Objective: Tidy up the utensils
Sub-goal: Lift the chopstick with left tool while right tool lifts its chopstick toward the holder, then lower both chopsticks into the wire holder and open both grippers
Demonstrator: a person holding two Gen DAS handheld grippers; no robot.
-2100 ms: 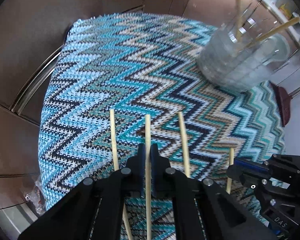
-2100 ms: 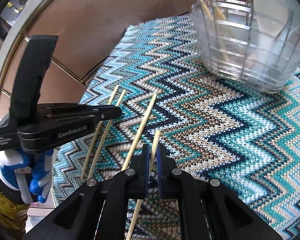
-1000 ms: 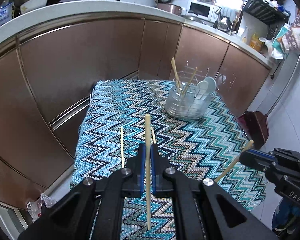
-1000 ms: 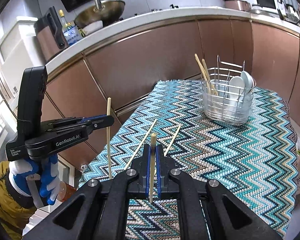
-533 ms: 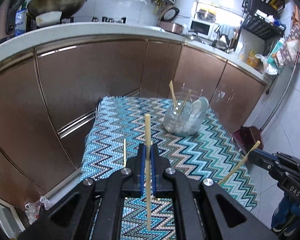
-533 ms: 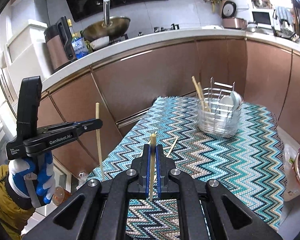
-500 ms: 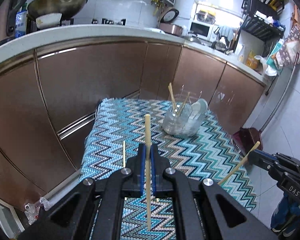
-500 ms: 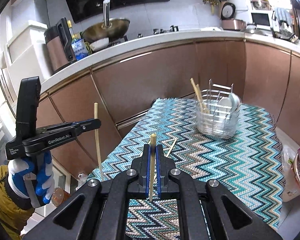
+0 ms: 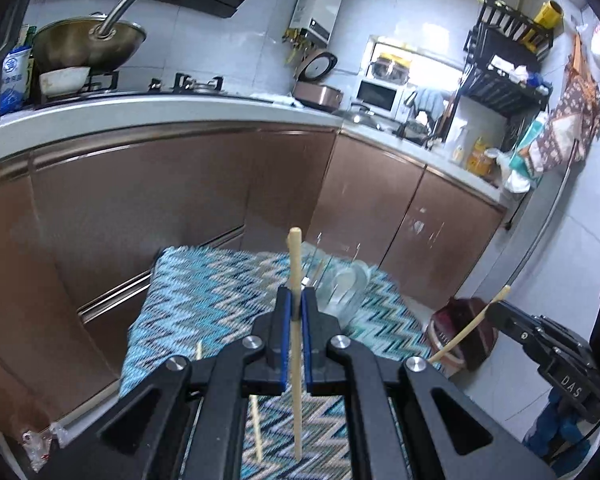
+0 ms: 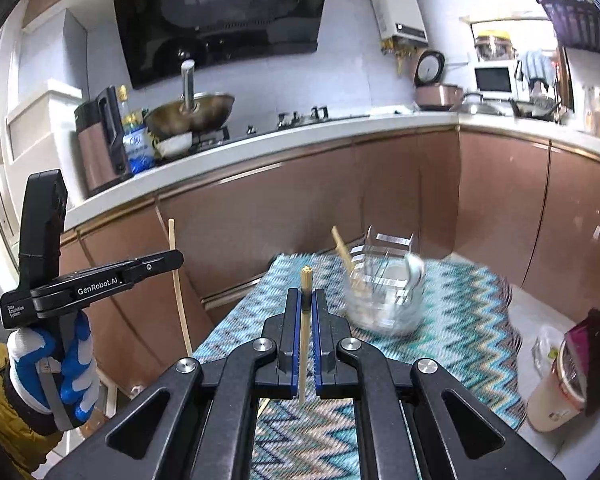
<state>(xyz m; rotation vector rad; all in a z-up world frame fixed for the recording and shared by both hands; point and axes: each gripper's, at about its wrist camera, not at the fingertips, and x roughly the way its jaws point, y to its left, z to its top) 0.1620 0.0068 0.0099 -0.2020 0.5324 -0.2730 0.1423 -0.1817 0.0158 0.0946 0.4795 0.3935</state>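
Both tools had lifted higher off the zigzag-cloth tabletop (image 9: 204, 292). Left tool (image 9: 295, 312) clamped a chopstick (image 9: 296, 360); right tool (image 10: 306, 312) clamped another chopstick (image 10: 305, 320). Utensil holder (image 10: 384, 300) stood ahead.

A home kitchen: wok (image 10: 192, 114) on the stove; range hood (image 10: 220, 16) above; brown cabinets (image 10: 300, 208); microwave (image 9: 377, 95) and rice cooker (image 10: 436, 94) on the counter (image 10: 260, 144).

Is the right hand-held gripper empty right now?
No. The right hand-held gripper is shut on a chopstick standing upright between its fingers.
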